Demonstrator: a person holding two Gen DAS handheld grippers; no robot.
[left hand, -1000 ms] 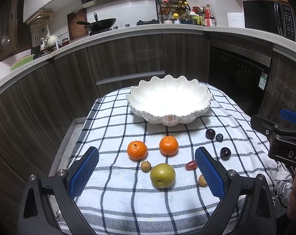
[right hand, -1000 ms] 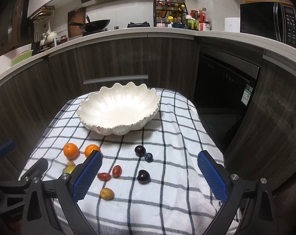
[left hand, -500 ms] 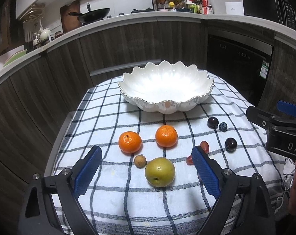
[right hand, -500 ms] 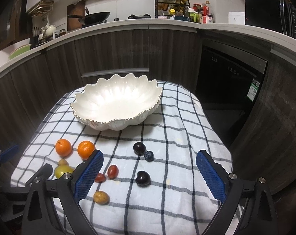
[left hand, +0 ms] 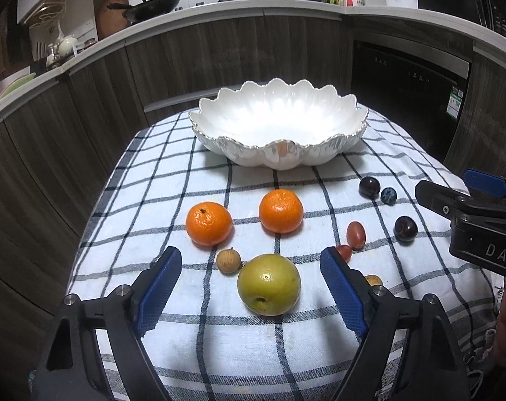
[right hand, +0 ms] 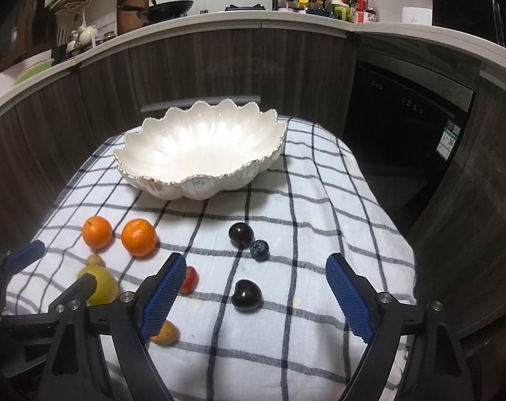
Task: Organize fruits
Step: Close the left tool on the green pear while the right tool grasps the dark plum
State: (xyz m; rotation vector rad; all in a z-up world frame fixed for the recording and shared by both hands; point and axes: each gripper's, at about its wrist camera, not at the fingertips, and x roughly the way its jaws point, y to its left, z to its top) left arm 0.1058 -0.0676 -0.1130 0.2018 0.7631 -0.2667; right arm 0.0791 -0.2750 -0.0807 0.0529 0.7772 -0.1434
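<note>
My left gripper hangs over the checked cloth with its blue pads apart and nothing pressed between them; its jaws have just been closing; the green apple lies on the cloth in the gap, touching neither pad. At about ten o'clock from the apple, just beside it, sits a small tan fruit; further out at eleven o'clock is one orange, and at twelve o'clock a second orange. Beyond both, at twelve o'clock, stands the white scalloped bowl with no fruit in it. At two o'clock from the apple lie two small red fruits, one partly behind my right-hand pad; a small yellowish fruit peeks out at three o'clock.

My right gripper is likewise released, gripping nothing, and its jaws have just been closing too; a dark heart-shaped fruit lies on the cloth between the pads, clear of both; at twelve o'clock from it sit a dark round plum and a bluish berry, touching or nearly so.
</note>
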